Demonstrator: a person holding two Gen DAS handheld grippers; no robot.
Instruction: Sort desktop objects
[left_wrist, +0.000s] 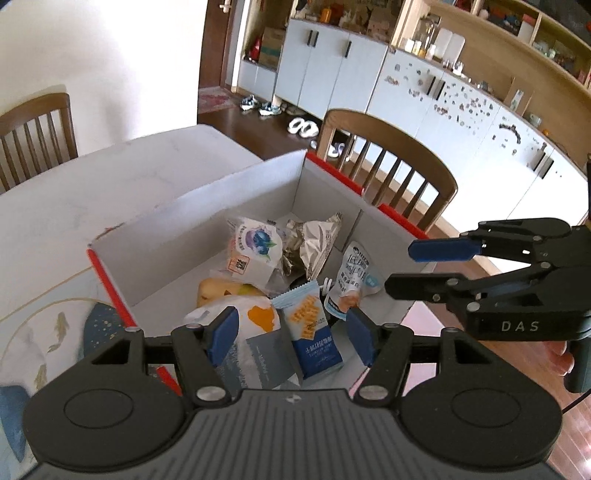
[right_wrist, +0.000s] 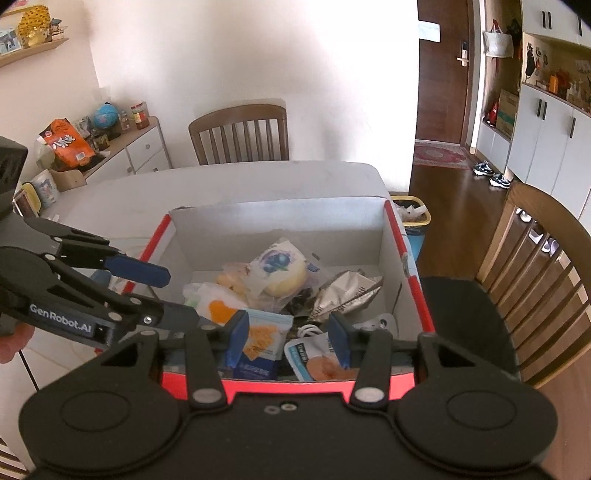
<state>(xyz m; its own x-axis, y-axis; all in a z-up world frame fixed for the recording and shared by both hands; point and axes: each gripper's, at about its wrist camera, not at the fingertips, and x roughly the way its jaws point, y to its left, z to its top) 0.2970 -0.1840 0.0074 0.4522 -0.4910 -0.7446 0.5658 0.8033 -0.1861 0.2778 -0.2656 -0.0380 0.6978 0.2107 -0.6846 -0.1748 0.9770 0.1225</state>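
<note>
A white box with red rims (left_wrist: 207, 206) (right_wrist: 406, 258) stands on the table and holds several snack packets: a blueberry bun packet (left_wrist: 255, 243) (right_wrist: 277, 264), a silver foil bag (left_wrist: 314, 240) (right_wrist: 347, 291), a blue cracker packet (left_wrist: 314, 328) (right_wrist: 260, 345), a white pouch (left_wrist: 354, 273) (right_wrist: 316, 360) and an orange-print bag (left_wrist: 255, 317) (right_wrist: 214, 302). My left gripper (left_wrist: 291, 336) (right_wrist: 162, 295) is open and empty above the box's near side. My right gripper (right_wrist: 288, 338) (left_wrist: 399, 267) is open and empty above the box's other rim.
The white table (left_wrist: 74, 199) (right_wrist: 221, 184) has a fish-pattern mat (left_wrist: 40, 332) at the left. Wooden chairs (left_wrist: 391, 166) (right_wrist: 240, 133) stand around it. A side cabinet with snacks (right_wrist: 110, 147) and a bin (right_wrist: 412, 216) stand beyond.
</note>
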